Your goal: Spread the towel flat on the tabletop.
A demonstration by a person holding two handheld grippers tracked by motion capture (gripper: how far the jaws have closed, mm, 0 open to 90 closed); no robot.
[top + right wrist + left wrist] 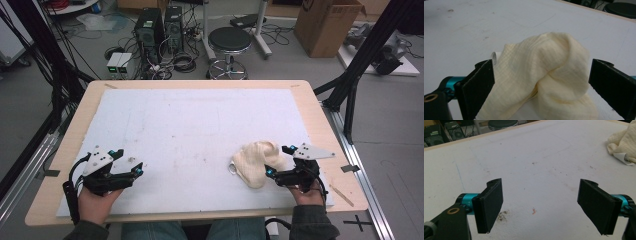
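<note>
High view, catalogued left to right.

Item 1: left gripper point(129, 161), held in the person's left hand point(95, 202) at the near left of the table point(320, 117). Jaws stand wide apart with nothing between them; the left gripper view shows only bare white mat point(529, 157) in the gap. It rests low over the mat, well apart from the cloth, probably parked until a second hold is wanted.

Item 2: white mat, covering most of the wooden table top, marked with faint stains and smudges. It serves as the work surface.

Item 3: cream cloth point(256, 160), lying crumpled in a heap on the near right part of the mat. A small white tag point(233, 167) shows at its left edge. In the right gripper view the cloth point(544, 77) rises as a bunched fold between the two black jaws.

Item 4: right gripper point(278, 161), held in the person's right hand point(305, 192) just right of the cloth and pointed left into it. Jaws are spread, flanking the heap; the pads sit close beside the fabric and do not appear to pinch it. The placement suggests a grasp being lined up on the raised fold, the easiest part to lift.
</note>
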